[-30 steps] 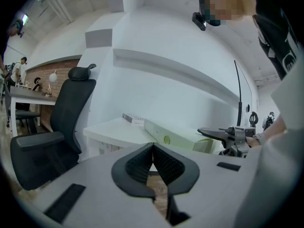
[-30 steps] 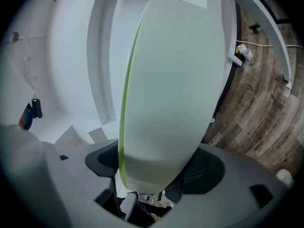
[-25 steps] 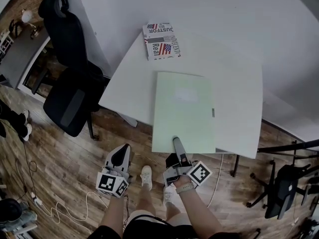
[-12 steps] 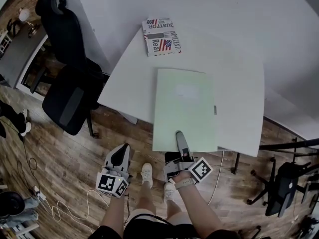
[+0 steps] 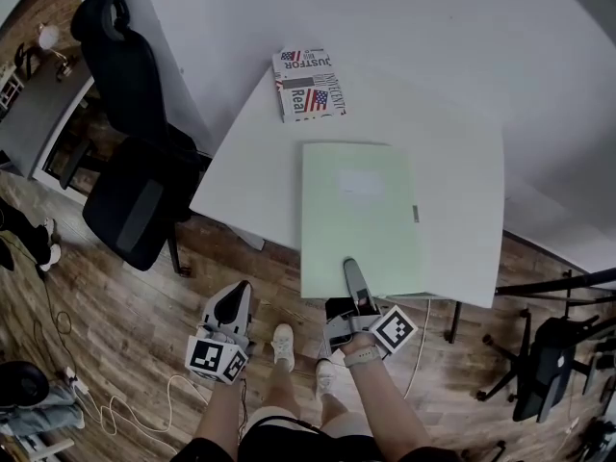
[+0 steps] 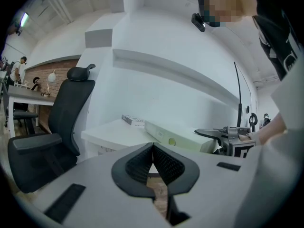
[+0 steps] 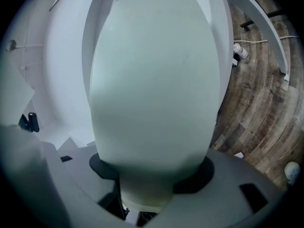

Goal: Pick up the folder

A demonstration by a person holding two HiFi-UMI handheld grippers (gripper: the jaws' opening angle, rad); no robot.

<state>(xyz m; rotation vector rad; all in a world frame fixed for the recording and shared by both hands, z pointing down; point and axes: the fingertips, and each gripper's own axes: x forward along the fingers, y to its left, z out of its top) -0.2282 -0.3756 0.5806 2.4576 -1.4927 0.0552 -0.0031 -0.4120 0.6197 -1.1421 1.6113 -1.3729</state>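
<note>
A thick pale green folder (image 5: 361,215) lies on the white table (image 5: 452,162), its near end overhanging the front edge. My right gripper (image 5: 351,269) holds that near end: its upper finger (image 5: 354,279) lies flat on the folder's top. In the right gripper view the folder (image 7: 152,80) fills the gap from pad to pad. These jaws have just been closing, with the folder between them. My left gripper (image 5: 231,301) hangs below and left of the table, shut and empty, its tips (image 6: 153,146) meeting.
A flag-printed magazine (image 5: 308,85) lies at the table's far left corner. A black office chair (image 5: 135,171) stands to the left of the table. Black stands (image 5: 549,354) are at the right, and a cable (image 5: 125,407) runs across the wooden floor.
The right gripper's upper finger reaches slightly farther over the folder's near end. The left gripper has kept its place.
</note>
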